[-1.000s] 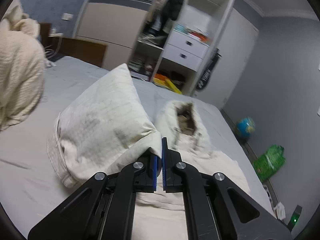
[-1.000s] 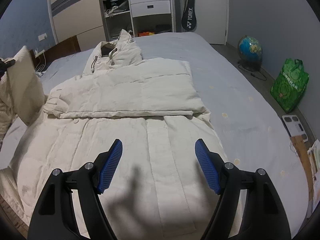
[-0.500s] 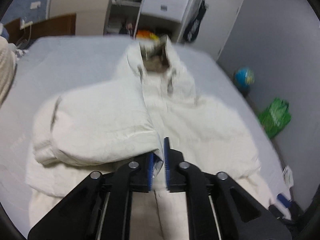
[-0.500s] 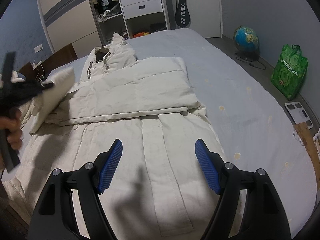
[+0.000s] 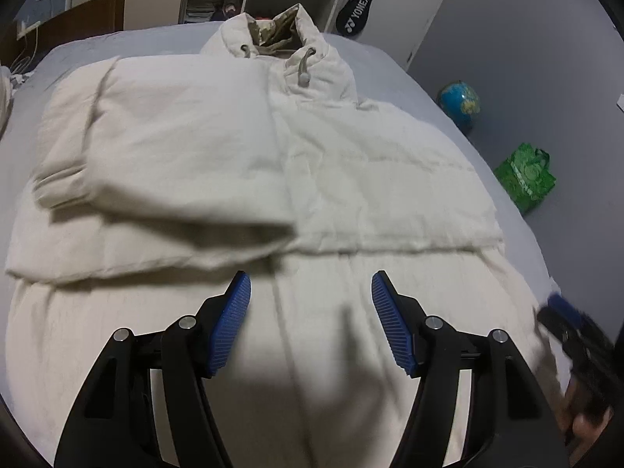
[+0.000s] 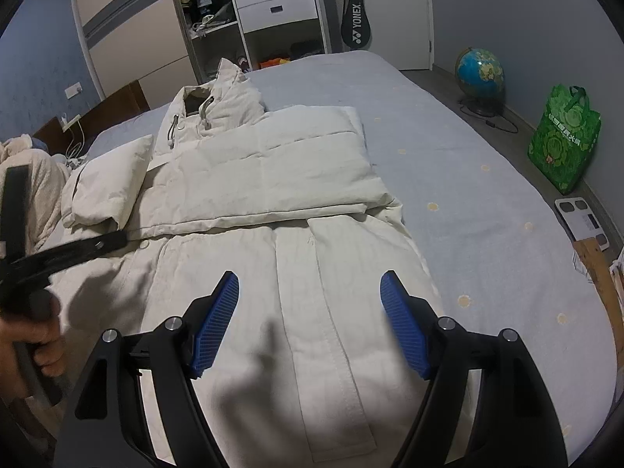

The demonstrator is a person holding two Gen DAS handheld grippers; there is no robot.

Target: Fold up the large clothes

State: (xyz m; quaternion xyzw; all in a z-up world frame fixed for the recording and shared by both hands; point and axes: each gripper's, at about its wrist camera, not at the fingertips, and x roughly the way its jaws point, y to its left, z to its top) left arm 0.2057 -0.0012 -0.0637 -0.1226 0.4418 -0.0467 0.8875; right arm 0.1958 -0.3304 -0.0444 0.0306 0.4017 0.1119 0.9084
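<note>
Since a second ago the sleeve [image 5: 187,148] has come down from mid-air to lie folded across the chest of the cream coat [image 6: 296,312], and the left hand-held gripper [image 5: 308,300] has just been opening, its jaws now apart with nothing between them. Filling most of both views, the bed [image 6: 468,179] carries the coat spread flat, hood toward the top of the frame, the other sleeve [image 6: 273,171] also folded over. At the bottom centre, the right hand-held gripper [image 6: 308,296] hovers over the hem, jaws wide apart and seemingly empty.
</note>
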